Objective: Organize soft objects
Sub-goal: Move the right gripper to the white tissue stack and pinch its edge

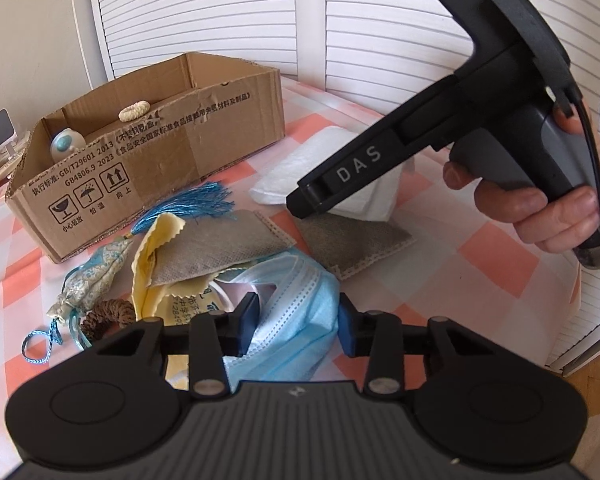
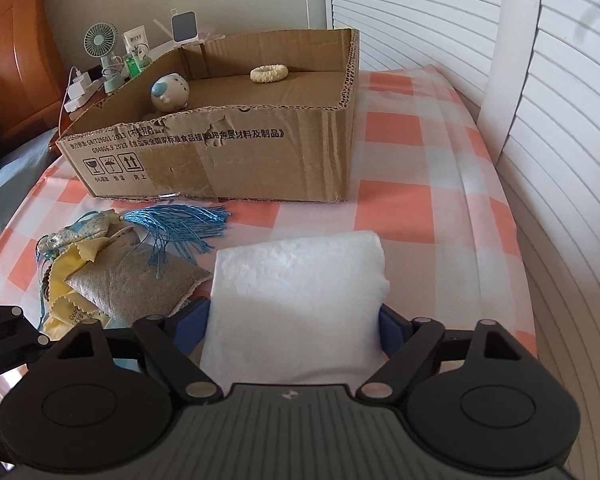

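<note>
A cardboard box [image 1: 204, 136] [image 2: 260, 160] stands on the checked bed and holds a cream scrunchie [image 2: 269, 73] and a round blue-white toy [image 2: 170, 91]. My left gripper [image 1: 296, 328] is open around a crumpled blue face mask [image 1: 300, 300], both pads beside it. My right gripper [image 2: 294, 330] is open with a folded white pad [image 2: 300, 280] between its fingers; it shows from the side in the left wrist view [image 1: 300, 204]. A grey sachet [image 2: 132, 280], yellow cloth [image 1: 156, 240] and a blue tassel [image 2: 180, 220] lie in the pile.
White louvred doors [image 2: 540, 120] rise on the right of the bed. A nightstand with a small fan [image 2: 99, 42] and bottles stands behind the box. A patterned drawstring pouch [image 1: 92, 276] and a brown woven piece [image 1: 108, 312] lie at the pile's left.
</note>
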Available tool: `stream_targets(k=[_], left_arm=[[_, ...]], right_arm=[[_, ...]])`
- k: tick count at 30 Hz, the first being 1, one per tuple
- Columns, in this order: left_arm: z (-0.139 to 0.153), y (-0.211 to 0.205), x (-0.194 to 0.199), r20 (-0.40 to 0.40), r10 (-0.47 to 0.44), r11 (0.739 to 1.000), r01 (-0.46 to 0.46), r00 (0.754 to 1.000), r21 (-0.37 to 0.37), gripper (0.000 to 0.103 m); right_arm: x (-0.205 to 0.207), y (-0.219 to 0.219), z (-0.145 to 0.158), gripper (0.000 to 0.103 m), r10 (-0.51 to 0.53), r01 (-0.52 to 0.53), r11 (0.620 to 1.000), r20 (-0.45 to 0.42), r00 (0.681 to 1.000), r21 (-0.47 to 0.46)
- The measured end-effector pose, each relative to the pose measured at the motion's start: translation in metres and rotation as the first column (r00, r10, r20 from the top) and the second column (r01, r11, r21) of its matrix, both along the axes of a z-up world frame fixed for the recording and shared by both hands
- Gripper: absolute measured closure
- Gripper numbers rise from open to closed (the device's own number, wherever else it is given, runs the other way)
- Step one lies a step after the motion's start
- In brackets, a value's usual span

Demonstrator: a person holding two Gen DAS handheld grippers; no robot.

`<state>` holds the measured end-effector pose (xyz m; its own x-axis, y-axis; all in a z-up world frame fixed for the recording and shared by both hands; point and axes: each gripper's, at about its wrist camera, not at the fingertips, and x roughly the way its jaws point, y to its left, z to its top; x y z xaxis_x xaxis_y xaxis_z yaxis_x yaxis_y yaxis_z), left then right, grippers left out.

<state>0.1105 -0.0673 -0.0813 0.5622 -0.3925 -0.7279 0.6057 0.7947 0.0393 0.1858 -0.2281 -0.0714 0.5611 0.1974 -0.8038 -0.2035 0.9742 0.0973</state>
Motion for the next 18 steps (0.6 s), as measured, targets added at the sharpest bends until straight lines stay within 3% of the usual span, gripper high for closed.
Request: stream_targets(k=[3, 7, 12, 18], left_arm=[[0.0, 0.001, 0.001, -0.001, -0.003, 1.0, 0.003, 1.0, -0.002, 0.064], [0.0, 0.001, 0.001, -0.001, -0.001, 1.0, 0.001, 1.0, -0.004, 0.064], [0.0, 0.0, 0.0, 0.003, 0.001, 1.0, -0.001, 1.0, 0.002, 0.062], [0.0, 0.0, 0.0, 0.001, 0.001, 1.0, -0.001, 1.0, -0.001, 0.062]], right_arm=[[-0.002, 0.002, 0.002, 0.031, 0.009, -0.009, 1.0, 0.001, 1.0, -0.008], [-0.006, 0.003, 0.005, 0.034, 0.009, -0.009, 1.0, -0.003, 1.0, 0.002], [-0.009, 0.003, 0.005, 0.016, 0.002, -0.002, 1.0, -0.006, 1.0, -0.012], [-0.013, -0.005, 0.013, 0.007, -0.012, 0.013, 1.0, 0.016, 1.0, -0.023]])
